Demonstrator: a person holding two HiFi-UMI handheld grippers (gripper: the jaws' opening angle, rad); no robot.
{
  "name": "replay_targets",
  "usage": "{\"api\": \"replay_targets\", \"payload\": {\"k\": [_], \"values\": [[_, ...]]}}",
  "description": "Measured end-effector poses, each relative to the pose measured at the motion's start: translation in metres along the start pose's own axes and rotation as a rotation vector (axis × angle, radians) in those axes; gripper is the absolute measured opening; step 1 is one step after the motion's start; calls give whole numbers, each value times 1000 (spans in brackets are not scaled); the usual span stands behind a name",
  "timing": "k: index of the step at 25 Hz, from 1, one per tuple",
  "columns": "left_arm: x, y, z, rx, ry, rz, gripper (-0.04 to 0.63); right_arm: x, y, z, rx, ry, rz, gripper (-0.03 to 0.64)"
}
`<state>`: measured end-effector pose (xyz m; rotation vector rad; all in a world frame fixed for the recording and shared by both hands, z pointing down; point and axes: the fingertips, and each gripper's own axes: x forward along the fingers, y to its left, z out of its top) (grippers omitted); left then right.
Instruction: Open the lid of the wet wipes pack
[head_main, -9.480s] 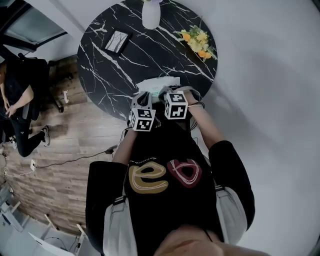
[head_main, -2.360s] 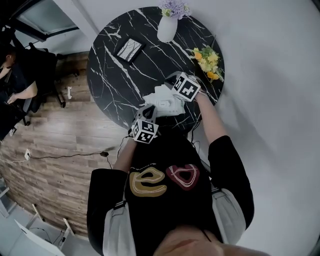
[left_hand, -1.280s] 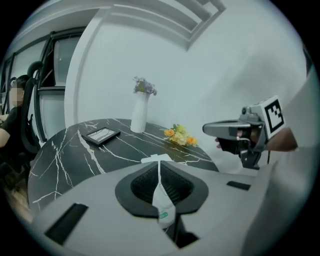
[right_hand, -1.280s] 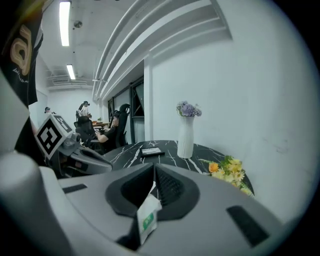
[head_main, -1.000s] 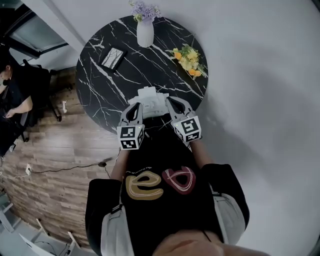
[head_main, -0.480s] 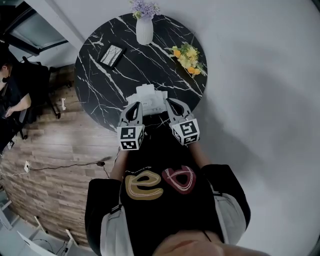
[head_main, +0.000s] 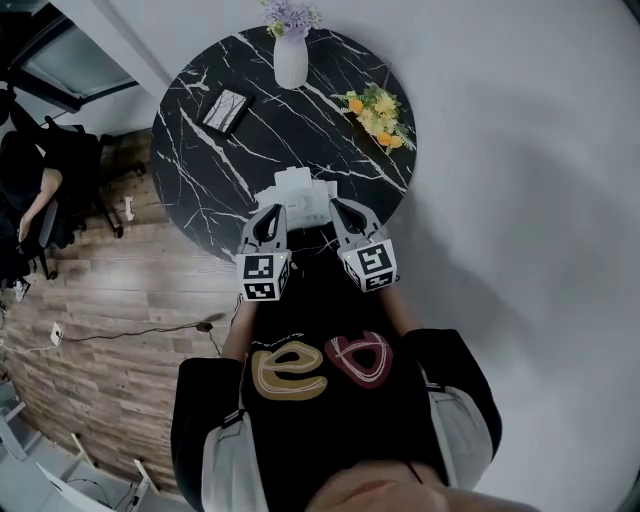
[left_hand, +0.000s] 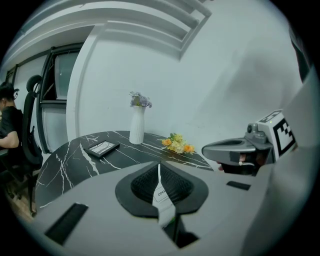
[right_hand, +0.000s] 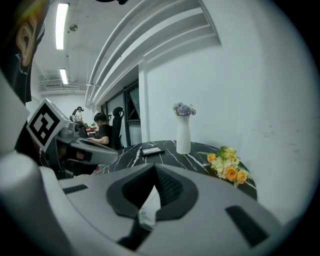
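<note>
Both have drawn back to the near edge: our left gripper (head_main: 270, 214) clamps the OPEN tab (left_hand: 161, 192), our right gripper (head_main: 341, 208) pinches the wet wipes pack (head_main: 300, 190), so we can peel

A round black marble table (head_main: 300, 130) carries a white vase (head_main: 290, 62) of purple flowers, a flat picture frame (head_main: 226, 109) and a yellow-orange bouquet (head_main: 377, 113).

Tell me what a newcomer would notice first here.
The round black marble table veined in white dominates the head view, with a white vase of purple flowers at its far edge and a yellow-orange flower bunch to the right. At its near edge the left tongs and right tongs flank a white wet wipes pack, the left shut on a white tab printed OPEN.
</note>
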<state>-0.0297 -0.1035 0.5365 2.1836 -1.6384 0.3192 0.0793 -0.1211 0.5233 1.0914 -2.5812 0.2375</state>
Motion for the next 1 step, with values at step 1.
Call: {"api": "replay_targets", "payload": {"k": [1], "values": [[0,0,0,1,0,-1,23,0,1,0,0,1,-1,9]]}}
